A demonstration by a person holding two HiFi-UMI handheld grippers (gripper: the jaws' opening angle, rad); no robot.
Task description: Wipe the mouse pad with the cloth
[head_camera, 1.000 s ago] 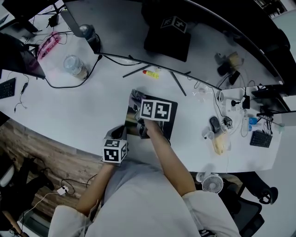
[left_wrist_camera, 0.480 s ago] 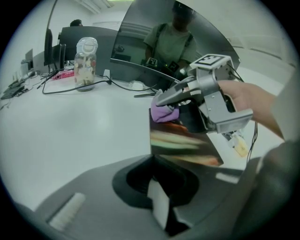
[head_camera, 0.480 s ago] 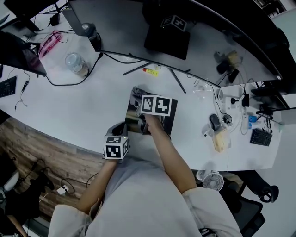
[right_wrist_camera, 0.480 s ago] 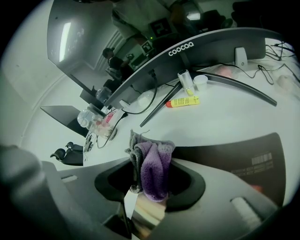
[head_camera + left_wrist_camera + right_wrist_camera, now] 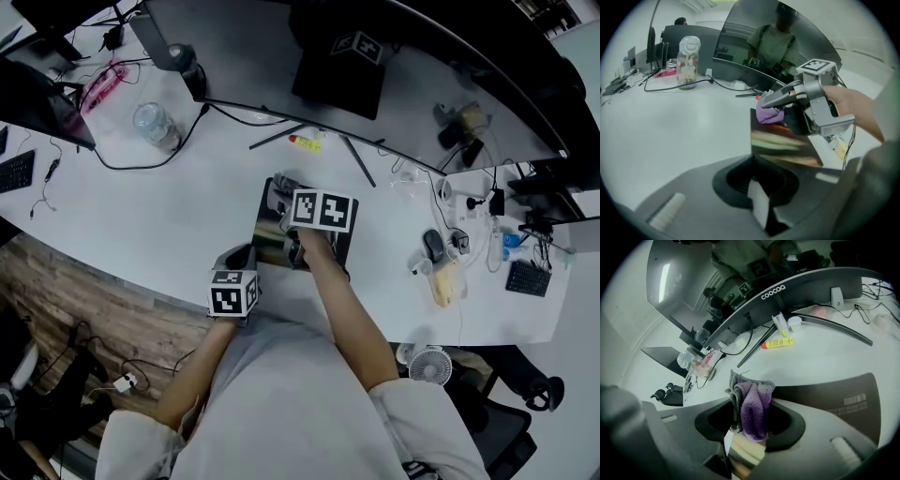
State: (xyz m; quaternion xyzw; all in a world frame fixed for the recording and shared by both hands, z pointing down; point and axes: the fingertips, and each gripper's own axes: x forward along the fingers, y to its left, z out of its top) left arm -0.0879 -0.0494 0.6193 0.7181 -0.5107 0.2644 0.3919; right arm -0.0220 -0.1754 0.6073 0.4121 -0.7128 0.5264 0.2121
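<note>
Right gripper view: right tool (image 5: 749,426) clamps cloth (image 5: 753,408); left tool (image 5: 759,187) pinches half-hidden mouse pad (image 5: 783,146).

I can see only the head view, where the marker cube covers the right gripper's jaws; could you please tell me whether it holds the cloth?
Observer: Yes, the right gripper is shut on the cloth, a purple and grey bundle.
Operator: Thank you. And the left gripper's jaws?
Observer: The left gripper appears shut on the near corner of the mouse pad.
</note>
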